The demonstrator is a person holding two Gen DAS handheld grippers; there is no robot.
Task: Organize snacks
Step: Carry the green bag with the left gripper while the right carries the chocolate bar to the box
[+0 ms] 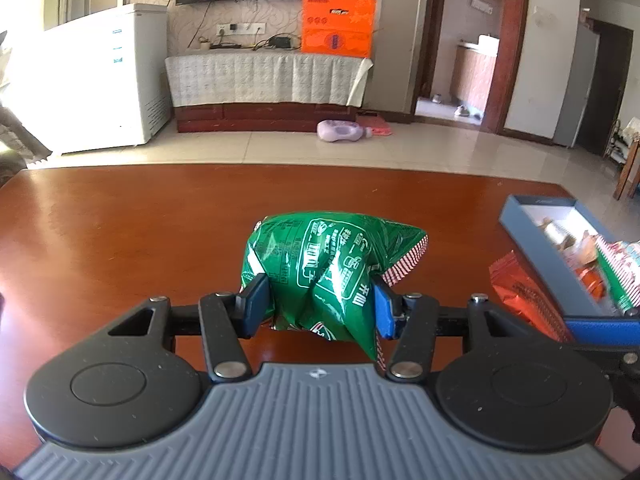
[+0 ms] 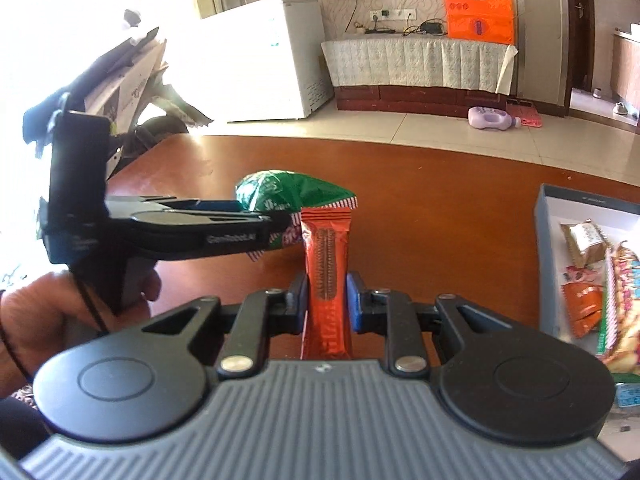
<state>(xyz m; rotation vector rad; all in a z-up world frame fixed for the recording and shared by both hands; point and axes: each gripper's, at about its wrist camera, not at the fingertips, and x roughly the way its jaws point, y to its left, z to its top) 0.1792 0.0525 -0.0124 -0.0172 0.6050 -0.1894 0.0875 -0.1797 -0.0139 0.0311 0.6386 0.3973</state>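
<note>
A grey ribbed plate flanked by two round black discs is seen on the black left gripper (image 1: pixel 320 304) and the black right gripper (image 2: pixel 326 300). Blue pads (image 1: pixel 386 308) line the jaws; silver screws mark the linkages. Bare skin shows on the left hand (image 2: pixel 48 320) at nine o'clock.

One green snack bag (image 1: pixel 320 268), one red snack bar (image 2: pixel 327 276), one blue box (image 1: pixel 560 264), two hand-held grippers.
</note>
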